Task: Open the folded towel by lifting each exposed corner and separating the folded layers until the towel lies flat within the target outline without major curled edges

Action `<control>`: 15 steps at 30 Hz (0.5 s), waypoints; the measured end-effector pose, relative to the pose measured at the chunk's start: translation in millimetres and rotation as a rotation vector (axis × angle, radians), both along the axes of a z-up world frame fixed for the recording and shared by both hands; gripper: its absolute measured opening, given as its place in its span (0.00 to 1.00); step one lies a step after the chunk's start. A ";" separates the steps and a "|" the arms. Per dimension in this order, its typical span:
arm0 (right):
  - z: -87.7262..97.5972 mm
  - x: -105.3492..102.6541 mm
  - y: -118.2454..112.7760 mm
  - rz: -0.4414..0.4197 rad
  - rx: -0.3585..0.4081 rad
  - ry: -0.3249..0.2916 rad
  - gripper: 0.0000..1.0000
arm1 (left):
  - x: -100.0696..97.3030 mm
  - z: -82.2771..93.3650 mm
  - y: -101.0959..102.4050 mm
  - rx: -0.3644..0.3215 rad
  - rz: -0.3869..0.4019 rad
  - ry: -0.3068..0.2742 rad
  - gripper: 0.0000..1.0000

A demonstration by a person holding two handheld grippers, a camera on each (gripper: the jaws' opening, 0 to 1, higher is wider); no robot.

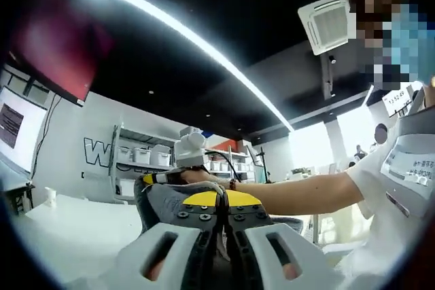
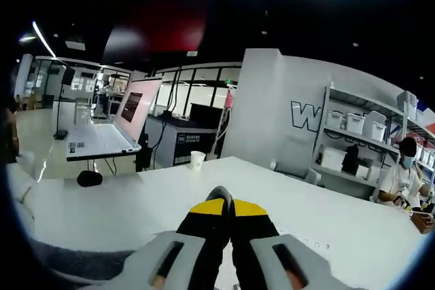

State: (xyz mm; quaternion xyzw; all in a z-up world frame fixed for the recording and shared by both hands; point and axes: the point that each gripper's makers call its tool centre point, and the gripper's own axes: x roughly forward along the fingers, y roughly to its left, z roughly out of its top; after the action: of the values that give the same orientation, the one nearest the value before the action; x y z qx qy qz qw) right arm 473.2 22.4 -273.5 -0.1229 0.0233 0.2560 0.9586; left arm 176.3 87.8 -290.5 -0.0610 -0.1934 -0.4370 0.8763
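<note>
Between the tips of your left claw [image 1: 217,200], in the left gripper view, the yellow-capped jaws are pressed together with no gap. The grey towel [image 1: 158,203] is bunched right up against them, rising just behind the tips and spilling down on both sides, so the claw seems clenched on the cloth. Just beyond the towel's top edge, your other hand [image 1: 202,176] rests against the cloth. Its bare forearm runs off to the right of the claw, toward your white shirt [image 1: 401,181]. Further out, past the towel, you see wall shelves [image 1: 146,157] loaded with white bins. A long strip light [image 1: 204,49] crosses the dark ceiling above.

In the right gripper view, your right claw [image 2: 221,206] is also clamped tight, jaws side by side. A small sliver of grey cloth is nipped at the very tip. More of the towel [image 2: 71,257] lies low to the left of the claw, sagging near the white table [image 2: 136,208]. Ahead of the claw, and a little to its left, a paper cup [image 2: 197,159] stands upright on the table's far edge. A dark rounded object [image 2: 89,178] sits further left; what it is cannot be told. Beyond that, a tilted screen [image 2: 132,115] stands on another table. Off to the right, a person [image 2: 399,176] stands by shelves [image 2: 360,130] of white bins.
</note>
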 end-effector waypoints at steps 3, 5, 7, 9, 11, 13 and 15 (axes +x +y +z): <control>0.5 -0.6 5.2 0.003 -0.008 -0.009 0.00 | 0.9 -2.2 7.0 0.020 0.040 -0.007 0.00; 0.7 -1.0 8.1 0.013 -0.002 -0.008 0.00 | -0.6 -2.0 8.4 0.034 0.049 -0.017 0.00; 0.7 -1.3 10.2 0.016 -0.001 -0.007 0.00 | -0.9 -2.0 8.5 0.037 0.044 -0.017 0.00; 0.4 -1.5 13.1 0.017 -0.007 -0.014 0.00 | -0.4 -2.0 10.3 0.037 0.043 -0.008 0.00; -0.2 -1.9 15.5 0.022 -0.002 -0.013 0.00 | -1.5 -2.3 11.3 0.043 0.044 -0.011 0.00; 0.3 -2.2 17.7 0.025 0.000 -0.016 0.00 | -2.1 -2.6 12.9 0.053 0.054 -0.018 0.00; 1.5 -2.2 20.6 0.026 0.005 -0.019 0.00 | -2.3 -2.8 14.8 0.050 0.050 -0.014 0.00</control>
State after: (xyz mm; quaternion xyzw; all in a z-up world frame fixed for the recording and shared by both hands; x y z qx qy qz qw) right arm 471.0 43.0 -271.9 -0.1230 0.0121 0.2674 0.9556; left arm 174.0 102.6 -293.4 -0.0311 -0.1901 -0.4203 0.8867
